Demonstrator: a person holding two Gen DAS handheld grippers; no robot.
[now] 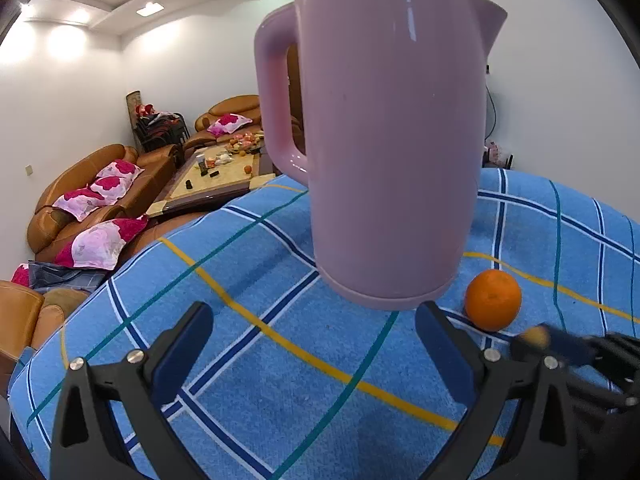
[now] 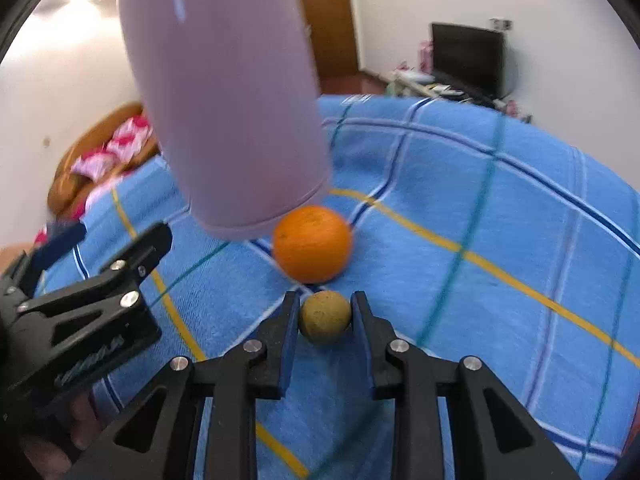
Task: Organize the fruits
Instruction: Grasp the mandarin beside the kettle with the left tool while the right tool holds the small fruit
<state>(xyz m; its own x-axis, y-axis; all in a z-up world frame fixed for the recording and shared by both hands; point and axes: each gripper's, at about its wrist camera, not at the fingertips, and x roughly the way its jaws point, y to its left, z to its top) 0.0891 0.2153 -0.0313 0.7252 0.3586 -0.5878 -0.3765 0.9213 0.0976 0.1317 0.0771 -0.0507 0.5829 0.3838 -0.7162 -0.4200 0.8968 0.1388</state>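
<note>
My right gripper (image 2: 325, 301) is shut on a small round yellow-brown fruit (image 2: 325, 318), its blue pads pressing both sides just above the blue checked cloth (image 2: 480, 280). An orange (image 2: 312, 244) rests on the cloth right beyond that fruit. In the left wrist view the same orange (image 1: 493, 300) lies at the right, with the small fruit (image 1: 536, 336) held low beside it. My left gripper (image 1: 314, 316) is open and holds nothing, a short way in front of the pink kettle's base. From the right wrist view the left gripper (image 2: 108, 240) sits at the left, a hand under it.
A tall pink kettle (image 1: 384, 140) stands on the cloth close ahead, just behind and left of the orange (image 2: 224, 112). Brown sofas (image 1: 100, 184) with pink cushions and a cluttered coffee table (image 1: 212, 176) lie beyond the table edge. A TV (image 2: 468, 56) and door (image 2: 328, 24) are far behind.
</note>
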